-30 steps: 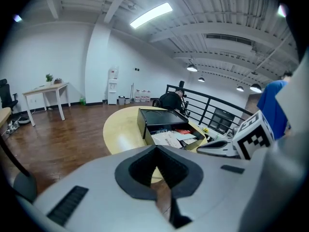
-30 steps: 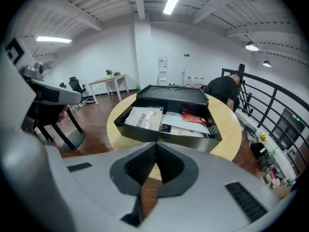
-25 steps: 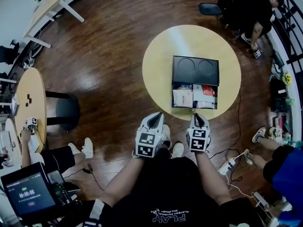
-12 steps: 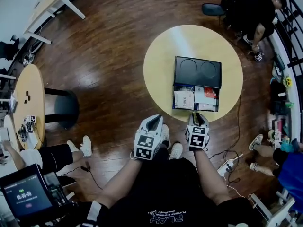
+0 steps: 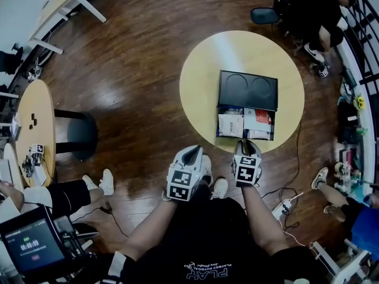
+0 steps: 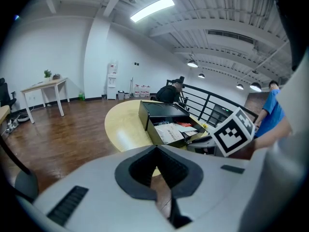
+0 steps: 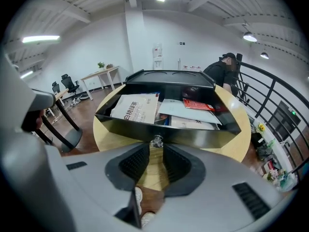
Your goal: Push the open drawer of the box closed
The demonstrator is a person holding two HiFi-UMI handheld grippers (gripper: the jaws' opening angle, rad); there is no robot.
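A black box (image 5: 247,90) stands on the round yellow table (image 5: 201,76), its drawer (image 5: 244,137) pulled out toward me and filled with papers (image 5: 230,123) and a red card (image 5: 263,117). My right gripper (image 5: 244,142) points at the drawer's front wall. In the right gripper view its jaws (image 7: 156,149) stand a narrow gap apart, with the small metal knob (image 7: 156,140) right at their tips and nothing clamped. My left gripper (image 5: 193,151) hangs over the floor, off the table's near edge and left of the drawer. Its jaws (image 6: 156,151) are closed and empty.
A person sits on a chair (image 5: 314,10) beyond the table. Other people's feet (image 5: 324,171) and a power strip with cables (image 5: 285,206) lie on the floor at right. A second round table (image 5: 35,117) and a tablet (image 5: 29,241) are at left.
My right gripper has edged forward, so its tips are now at the drawer's front. The left gripper has barely moved, and the drawer stays as far out as before.
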